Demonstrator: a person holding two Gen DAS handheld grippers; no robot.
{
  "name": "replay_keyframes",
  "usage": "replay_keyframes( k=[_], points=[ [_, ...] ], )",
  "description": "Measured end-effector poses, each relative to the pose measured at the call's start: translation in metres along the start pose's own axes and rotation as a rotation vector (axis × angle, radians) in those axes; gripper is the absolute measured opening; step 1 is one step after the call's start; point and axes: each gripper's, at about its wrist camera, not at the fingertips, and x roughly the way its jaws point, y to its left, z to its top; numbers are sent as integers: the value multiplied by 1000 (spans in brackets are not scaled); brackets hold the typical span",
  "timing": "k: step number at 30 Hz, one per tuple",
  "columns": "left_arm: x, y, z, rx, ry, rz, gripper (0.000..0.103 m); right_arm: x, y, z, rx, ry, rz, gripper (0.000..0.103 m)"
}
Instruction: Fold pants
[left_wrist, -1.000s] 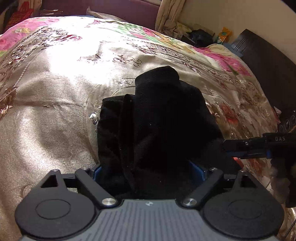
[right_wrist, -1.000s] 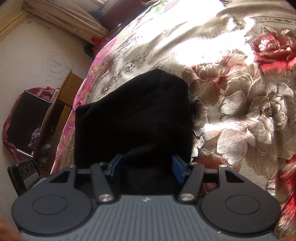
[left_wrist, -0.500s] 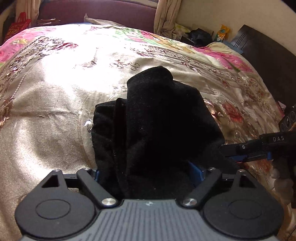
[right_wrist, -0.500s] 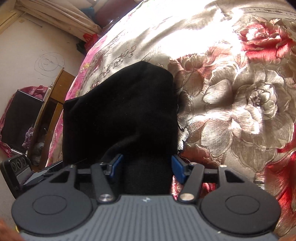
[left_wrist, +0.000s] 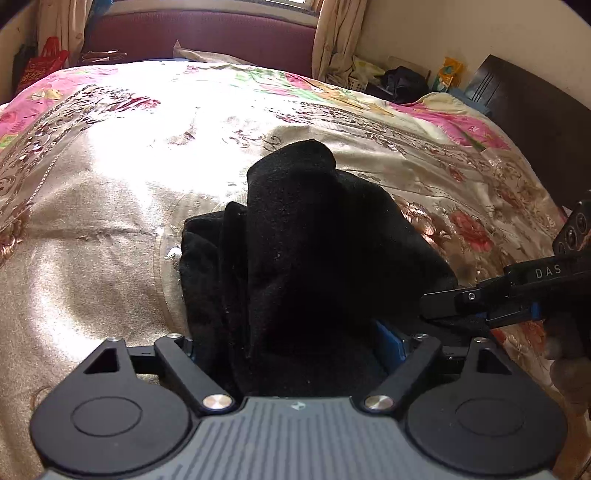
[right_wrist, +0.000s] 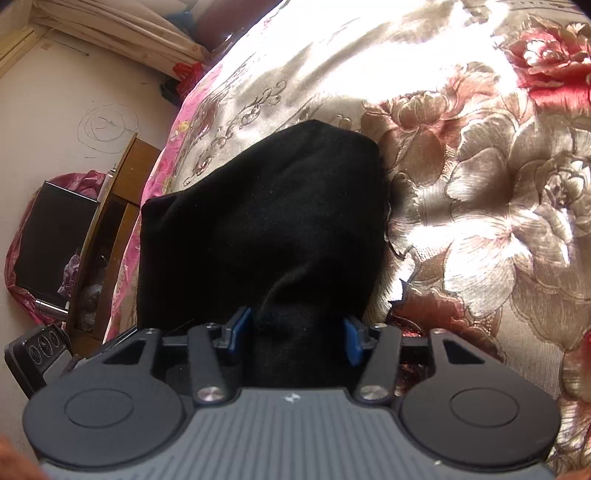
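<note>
The black pants (left_wrist: 306, 258) lie bunched in layers on the floral bedspread (left_wrist: 110, 206). My left gripper (left_wrist: 291, 343) has its jaws around the near edge of the pants, the cloth filling the gap between them and hiding the fingertips. My right gripper (right_wrist: 291, 336) grips another part of the same pants (right_wrist: 266, 229), its blue pads (right_wrist: 351, 341) pressed against the cloth. The right gripper also shows at the right edge of the left wrist view (left_wrist: 480, 302), side-on at the pants' right corner.
A maroon headboard (left_wrist: 199, 40) and curtains stand beyond the bed. A dark cabinet (left_wrist: 535, 122) is at the right. In the right wrist view the bed edge drops to a wooden nightstand (right_wrist: 110, 229) and the floor at left.
Both grippers have lifted and drawn back slightly with the pants held. The pants look a little further off and more of the headboard shows.
</note>
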Motion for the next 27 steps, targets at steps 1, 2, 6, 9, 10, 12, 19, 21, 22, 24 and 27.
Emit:
replay_keyframes(
  k=[1,2,6,9,10,12,19,21,22,24,27],
  points=[
    [3,-1,0,-1,-4,8,100,4,3,-1,-9,-7,-3,59],
    [5,-2,1,-6,-9,20,99,8,6,-1,-23,-11,-15,60],
    [-15,-8,2,-22,-44,22,87,-7,26,-2,-52,-38,-37,39],
    [-34,-6,3,-48,-57,0,75,-25,31,-5,-16,-46,19,29],
    [-39,-7,3,-48,-62,-2,73,-28,37,-7,-21,-47,23,28],
    [-51,-11,5,-25,-77,14,69,-31,48,-10,-28,-43,42,27],
    [-119,4,2,-67,-141,81,66,-24,113,-16,-111,8,147,26],
    [-139,13,-3,-85,-152,117,66,-17,131,-19,-121,37,175,26],
    [-149,17,-7,-86,-155,137,66,-12,140,-22,-138,52,189,26],
    [-166,23,-16,-100,-159,179,66,-1,154,-29,-154,89,218,26],
    [-194,41,-37,-140,-156,256,66,24,176,-44,-176,158,263,26]
  ],
)
